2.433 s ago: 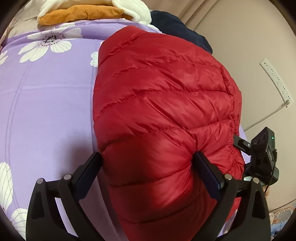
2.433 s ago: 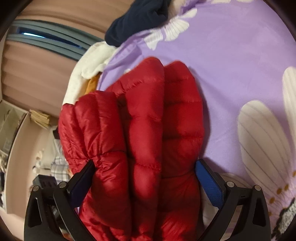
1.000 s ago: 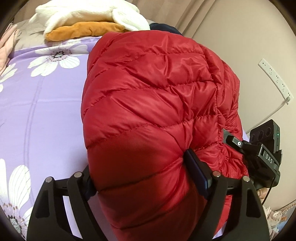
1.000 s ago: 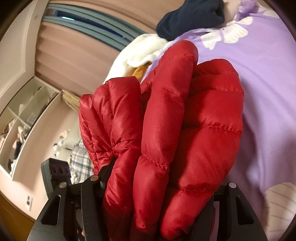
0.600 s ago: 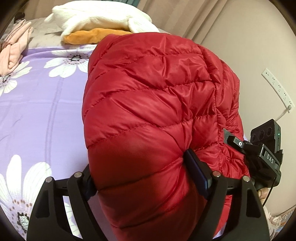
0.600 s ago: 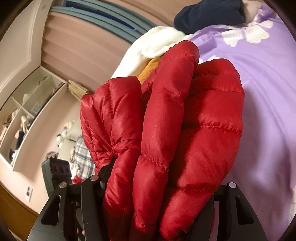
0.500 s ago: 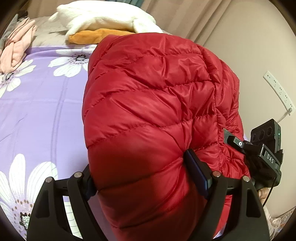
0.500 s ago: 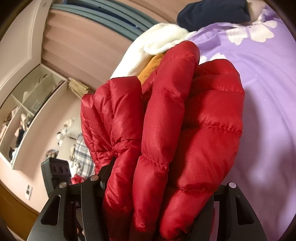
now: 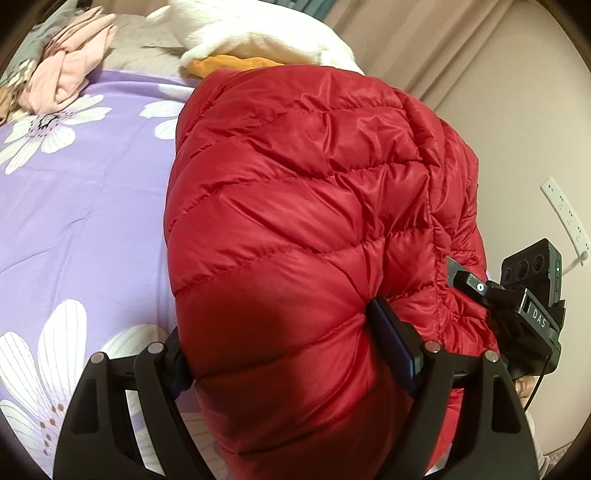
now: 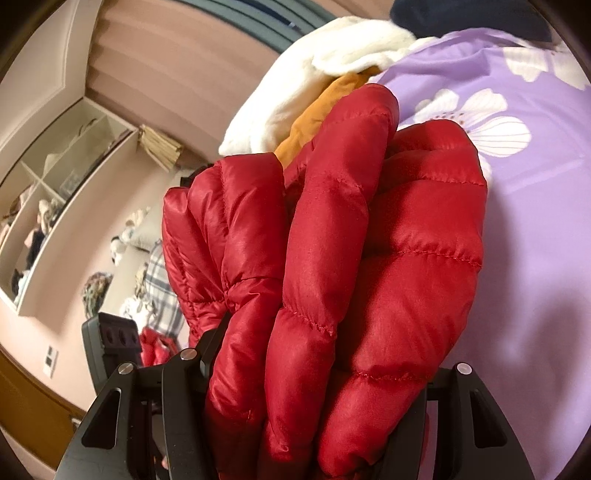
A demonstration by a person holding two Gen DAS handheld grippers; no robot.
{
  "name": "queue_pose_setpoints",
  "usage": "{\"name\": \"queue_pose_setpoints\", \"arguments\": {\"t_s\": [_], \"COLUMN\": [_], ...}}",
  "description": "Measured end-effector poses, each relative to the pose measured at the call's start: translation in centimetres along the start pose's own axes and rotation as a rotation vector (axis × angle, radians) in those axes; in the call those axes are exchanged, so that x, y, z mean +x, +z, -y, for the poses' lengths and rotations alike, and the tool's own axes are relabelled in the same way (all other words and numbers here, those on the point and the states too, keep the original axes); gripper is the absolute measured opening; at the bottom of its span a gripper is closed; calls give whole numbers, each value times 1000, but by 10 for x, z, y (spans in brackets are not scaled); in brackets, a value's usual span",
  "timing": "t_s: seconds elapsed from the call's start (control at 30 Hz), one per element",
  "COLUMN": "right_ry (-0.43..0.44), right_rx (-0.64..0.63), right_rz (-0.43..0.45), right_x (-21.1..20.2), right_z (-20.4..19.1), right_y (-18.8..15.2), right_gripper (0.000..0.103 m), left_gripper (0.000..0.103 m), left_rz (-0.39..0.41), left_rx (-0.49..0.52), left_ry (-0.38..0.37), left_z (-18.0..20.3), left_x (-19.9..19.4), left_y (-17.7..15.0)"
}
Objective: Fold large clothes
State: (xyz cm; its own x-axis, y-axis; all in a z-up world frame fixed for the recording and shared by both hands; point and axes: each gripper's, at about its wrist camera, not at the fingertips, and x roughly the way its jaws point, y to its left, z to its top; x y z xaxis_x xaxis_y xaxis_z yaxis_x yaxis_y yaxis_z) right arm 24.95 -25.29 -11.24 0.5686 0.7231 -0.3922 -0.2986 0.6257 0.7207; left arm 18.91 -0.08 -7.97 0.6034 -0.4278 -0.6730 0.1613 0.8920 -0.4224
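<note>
A folded red puffer jacket [image 9: 303, 229] fills the left wrist view, held up above the purple flowered bedspread [image 9: 74, 206]. My left gripper [image 9: 284, 350] is shut on one thick end of the bundle, its pads sunk into the padding. In the right wrist view the same red puffer jacket [image 10: 332, 258] shows as several stacked layers, and my right gripper [image 10: 317, 369] is shut on them. The right gripper's black body [image 9: 528, 310] shows at the right edge of the left wrist view, at the jacket's far end.
At the head of the bed lie a white fleece [image 9: 258, 33] over an orange garment [image 9: 229, 64], pink clothes [image 9: 66, 74] and a dark navy garment [image 10: 469, 18]. A wall with a power strip [image 9: 565, 218] is to the right; shelves [image 10: 55, 192] and a cluttered floor are on the right gripper's left.
Both grippers have swung with the jacket still held: the white and orange pile has come closer behind it, the pink clothes have come into view, and more bedspread shows. The grips are unchanged.
</note>
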Motion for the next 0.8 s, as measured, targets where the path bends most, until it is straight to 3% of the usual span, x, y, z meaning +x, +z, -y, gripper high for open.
{"name": "queue_pose_setpoints", "arguments": {"t_s": [0.43,0.8], "right_ry": [-25,-105], "right_rx": [15,105], "right_rz": [-37,-68], "right_x": [22,20], "right_z": [4,12], "right_y": [2,-9], "right_gripper": [60,80], "left_gripper": [83,88], "left_rz": [10,4], "left_rx": [-22,-18], "left_ry": [33,60], "left_z": [-18,-24], "left_x": [2,5], "left_y": [1,4]}}
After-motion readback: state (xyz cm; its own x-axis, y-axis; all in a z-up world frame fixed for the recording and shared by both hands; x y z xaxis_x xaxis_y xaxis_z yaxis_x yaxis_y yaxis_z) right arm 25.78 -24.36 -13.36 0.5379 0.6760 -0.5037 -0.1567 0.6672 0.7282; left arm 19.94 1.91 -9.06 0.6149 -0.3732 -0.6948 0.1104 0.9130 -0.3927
